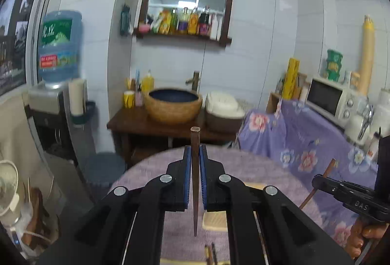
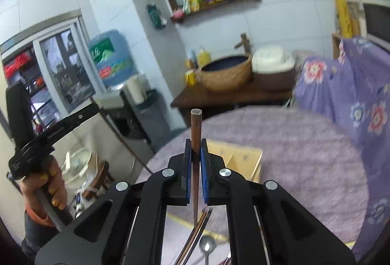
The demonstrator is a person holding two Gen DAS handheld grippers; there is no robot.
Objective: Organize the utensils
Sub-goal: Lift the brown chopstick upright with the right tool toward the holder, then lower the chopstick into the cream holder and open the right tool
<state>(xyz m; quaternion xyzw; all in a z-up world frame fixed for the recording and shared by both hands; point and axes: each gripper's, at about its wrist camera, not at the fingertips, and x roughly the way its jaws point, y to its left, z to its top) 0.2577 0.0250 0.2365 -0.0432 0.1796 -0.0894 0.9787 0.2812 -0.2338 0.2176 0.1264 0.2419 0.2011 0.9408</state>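
Each gripper holds one brown chopstick above the round table.

The left gripper (image 1: 195, 155) is closed narrow on a chopstick (image 1: 195, 182), blunt end forward past the blue pads (image 1: 187, 177) and thin tip back toward the camera. The right gripper (image 2: 194, 150) clamps a second chopstick (image 2: 195, 167) the same way. Under the right gripper lie more chopsticks (image 2: 195, 240) and a metal spoon (image 2: 207, 246); a wooden box (image 2: 240, 158) with a divider sits just beyond the fingers. The left wrist view shows part of that box (image 1: 215, 221) below the gripper. The table (image 2: 304, 162) has a purple cloth. Behind it stand a dark wooden stand with a basin (image 1: 175, 104), a water dispenser (image 1: 59, 47), a wall mirror (image 1: 187, 8) and a microwave (image 1: 329, 96) on a floral-covered counter.
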